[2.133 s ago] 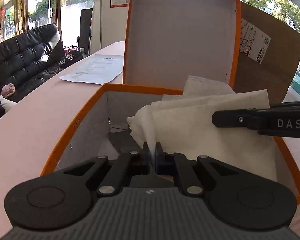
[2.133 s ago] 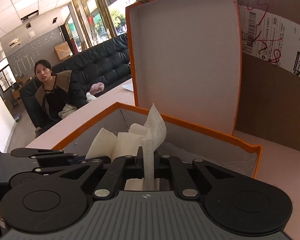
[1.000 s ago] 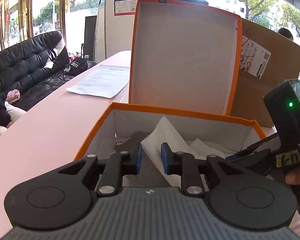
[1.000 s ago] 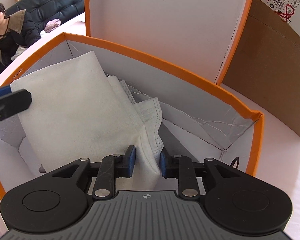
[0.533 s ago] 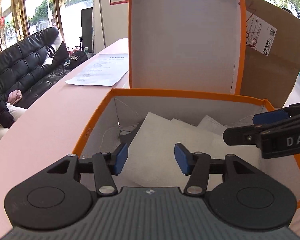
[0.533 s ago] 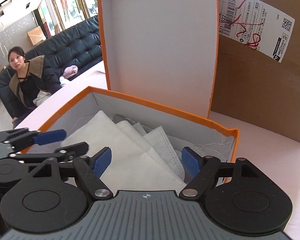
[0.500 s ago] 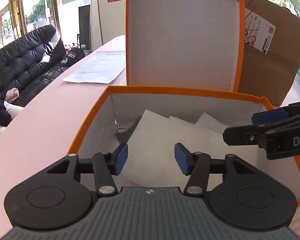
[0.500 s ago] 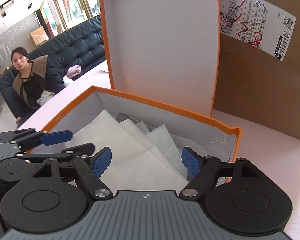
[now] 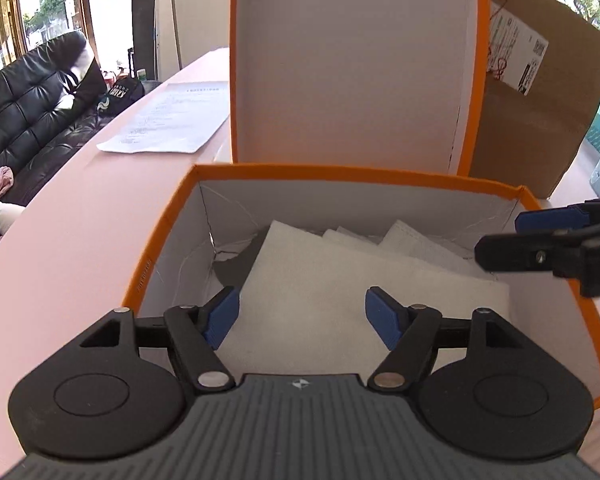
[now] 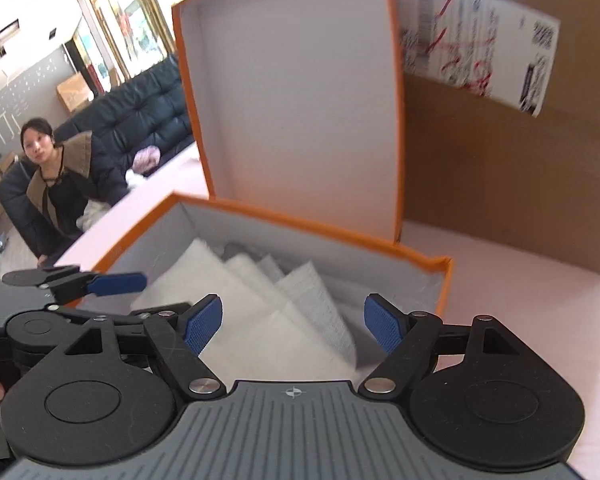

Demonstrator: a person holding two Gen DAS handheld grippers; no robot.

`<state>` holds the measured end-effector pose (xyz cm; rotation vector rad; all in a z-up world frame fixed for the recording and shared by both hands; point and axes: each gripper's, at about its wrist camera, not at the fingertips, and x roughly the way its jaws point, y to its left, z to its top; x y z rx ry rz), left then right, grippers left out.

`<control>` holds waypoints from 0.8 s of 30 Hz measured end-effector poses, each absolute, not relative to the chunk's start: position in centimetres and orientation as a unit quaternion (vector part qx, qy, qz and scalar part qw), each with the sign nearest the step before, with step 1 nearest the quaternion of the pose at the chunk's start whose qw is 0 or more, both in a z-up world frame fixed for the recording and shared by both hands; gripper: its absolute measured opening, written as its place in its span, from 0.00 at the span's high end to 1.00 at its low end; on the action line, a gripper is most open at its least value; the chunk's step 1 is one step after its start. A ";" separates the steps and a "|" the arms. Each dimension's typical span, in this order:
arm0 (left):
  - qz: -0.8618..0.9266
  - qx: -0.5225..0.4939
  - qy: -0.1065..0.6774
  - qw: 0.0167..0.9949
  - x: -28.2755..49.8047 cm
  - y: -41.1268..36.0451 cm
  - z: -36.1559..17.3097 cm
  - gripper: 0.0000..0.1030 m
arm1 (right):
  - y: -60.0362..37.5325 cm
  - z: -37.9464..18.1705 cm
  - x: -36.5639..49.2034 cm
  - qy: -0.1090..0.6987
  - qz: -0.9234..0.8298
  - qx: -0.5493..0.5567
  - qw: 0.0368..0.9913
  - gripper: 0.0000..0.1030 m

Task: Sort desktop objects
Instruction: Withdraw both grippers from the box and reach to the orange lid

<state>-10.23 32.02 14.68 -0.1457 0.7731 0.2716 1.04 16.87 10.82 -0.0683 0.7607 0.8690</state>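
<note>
Left gripper (image 9: 302, 317) and right gripper (image 10: 293, 323) both spread wide, holding nothing. White cloth (image 9: 320, 280) lying flat inside orange box (image 9: 340, 172), probably atop face masks (image 10: 312, 288); blurry there.

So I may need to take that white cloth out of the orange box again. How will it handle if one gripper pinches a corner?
The cloth lies in soft folded layers, so it will probably droop and unfold when lifted. It looks thin, so likely light. The box probably stays put.
</note>
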 end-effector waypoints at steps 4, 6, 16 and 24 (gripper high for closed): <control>0.135 -0.091 0.289 0.944 -11.6 34.7 18.5 0.17 | 13.9 13.4 2.2 0.234 0.386 0.042 0.891 0.08; 0.163 -0.104 0.248 0.949 -11.2 36.0 19.9 0.14 | 13.5 13.9 2.9 0.190 0.381 0.065 0.903 0.08; 0.219 -0.094 0.297 0.925 -0.1 40.9 18.6 0.26 | 18.3 13.0 7.8 0.143 0.311 -0.015 0.940 0.62; 0.187 -0.104 0.311 0.926 1.8 40.9 16.5 0.88 | 18.7 12.6 9.0 0.139 0.343 -0.010 0.929 0.92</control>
